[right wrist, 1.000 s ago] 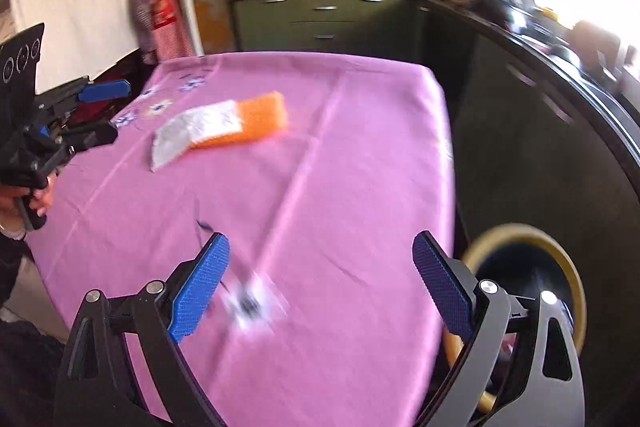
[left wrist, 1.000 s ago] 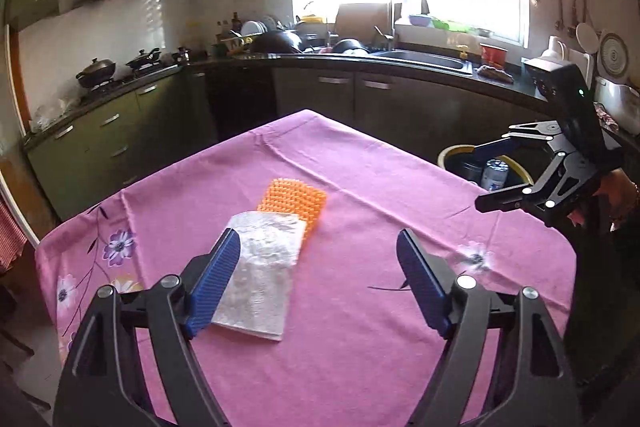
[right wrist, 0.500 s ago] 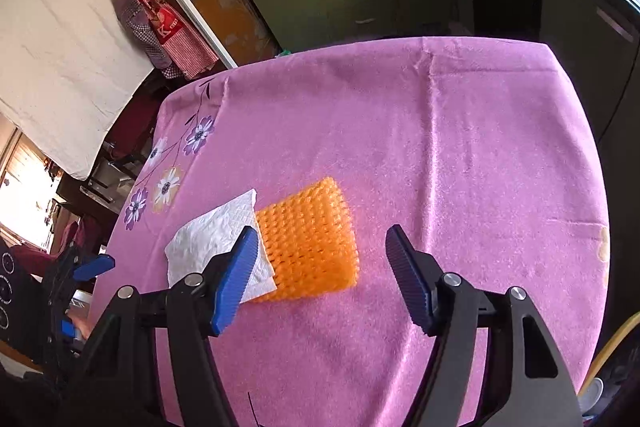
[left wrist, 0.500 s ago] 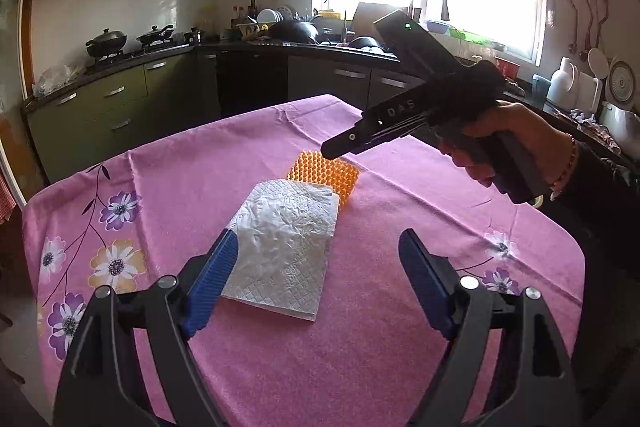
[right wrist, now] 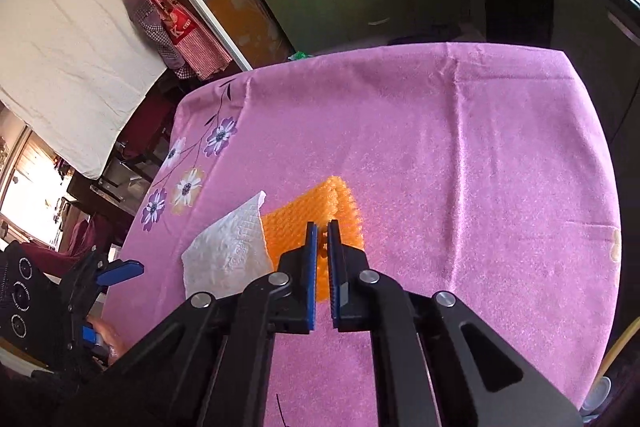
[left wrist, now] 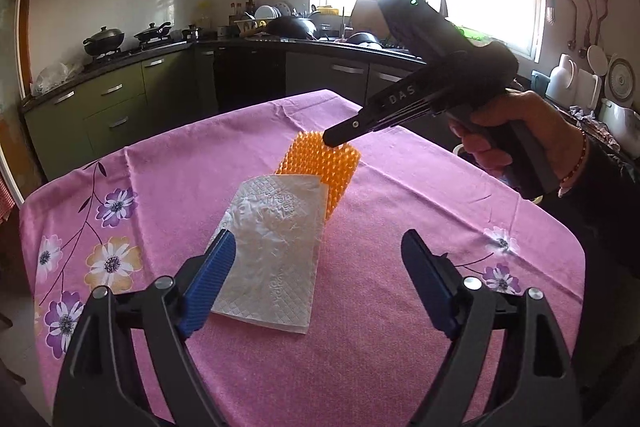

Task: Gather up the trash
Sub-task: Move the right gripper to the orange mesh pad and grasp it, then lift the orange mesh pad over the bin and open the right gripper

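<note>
Kitchen setting; desk [left wrist: 400,367] under a pink flowered cloth, green cabinets and a bright window behind. Two pieces of trash lie near the middle of the desk: an orange foam net sleeve [right wrist: 316,217] and a white paper napkin [left wrist: 276,247], whose far end overlaps the sleeve's near end in the left wrist view.

Right claw [right wrist: 322,227]: jaws have just been closing and now stand narrow, pads nearly together, pinching the near edge of the sleeve, with orange mesh showing in the slit between them. Left claw [left wrist: 316,259]: wide, holding nothing, hovering over the napkin's near end, left pad above its edge.

Step in hand, by judgement: lifting the sleeve away. Doing it well:
- Raise it slowly and straight up; the mesh is light and springy, and a thin pinch may slip.
- Watch the napkin; where it overlaps the sleeve it may drag or flip.
- Left claw could come down to pin or grip the napkin as the sleeve parts from it.
- Bin is not clearly visible now.
</note>
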The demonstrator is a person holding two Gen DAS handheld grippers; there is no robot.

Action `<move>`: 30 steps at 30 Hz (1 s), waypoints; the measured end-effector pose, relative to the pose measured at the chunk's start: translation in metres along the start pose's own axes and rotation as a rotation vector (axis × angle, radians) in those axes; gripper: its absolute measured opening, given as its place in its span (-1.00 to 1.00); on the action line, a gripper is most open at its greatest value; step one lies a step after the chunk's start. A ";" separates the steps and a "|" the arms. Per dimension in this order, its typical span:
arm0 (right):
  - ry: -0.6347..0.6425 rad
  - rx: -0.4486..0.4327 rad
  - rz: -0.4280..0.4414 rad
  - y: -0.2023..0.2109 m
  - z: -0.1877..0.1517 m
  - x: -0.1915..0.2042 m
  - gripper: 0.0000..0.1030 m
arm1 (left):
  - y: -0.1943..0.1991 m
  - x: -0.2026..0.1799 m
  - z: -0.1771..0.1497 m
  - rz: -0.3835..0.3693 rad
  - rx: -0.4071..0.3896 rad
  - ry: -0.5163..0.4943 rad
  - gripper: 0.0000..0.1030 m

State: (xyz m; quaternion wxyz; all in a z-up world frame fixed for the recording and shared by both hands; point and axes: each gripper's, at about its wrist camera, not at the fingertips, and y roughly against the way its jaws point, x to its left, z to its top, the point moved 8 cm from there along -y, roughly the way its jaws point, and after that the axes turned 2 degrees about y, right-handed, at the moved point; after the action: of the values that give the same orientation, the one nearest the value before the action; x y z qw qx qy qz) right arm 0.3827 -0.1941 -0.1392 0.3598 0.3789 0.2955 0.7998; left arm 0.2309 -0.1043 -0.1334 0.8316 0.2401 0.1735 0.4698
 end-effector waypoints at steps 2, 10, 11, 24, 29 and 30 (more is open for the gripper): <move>0.004 -0.031 -0.006 0.021 -0.001 -0.001 -0.88 | 0.001 -0.001 0.000 0.000 -0.004 -0.003 0.60; 0.073 -0.139 -0.103 0.081 0.000 0.012 -0.89 | 0.001 -0.004 -0.001 -0.001 -0.005 -0.016 0.60; 0.083 -0.148 -0.117 0.087 0.000 0.013 -0.89 | 0.001 -0.004 -0.001 0.000 -0.005 -0.017 0.60; 0.106 -0.202 -0.189 0.137 -0.014 0.019 -0.89 | 0.002 -0.004 -0.001 0.001 -0.009 -0.021 0.60; 0.088 -0.227 -0.218 0.160 -0.021 0.009 -0.89 | 0.001 -0.003 -0.001 0.001 -0.008 -0.019 0.60; 0.083 -0.233 -0.224 0.166 -0.022 0.006 -0.89 | 0.001 -0.003 -0.001 0.001 -0.009 -0.020 0.60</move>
State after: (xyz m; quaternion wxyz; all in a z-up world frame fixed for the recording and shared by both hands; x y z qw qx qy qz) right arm 0.3034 -0.2883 -0.0253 0.4759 0.2658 0.2558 0.7984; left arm 0.2279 -0.1063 -0.1333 0.8340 0.2411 0.1632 0.4687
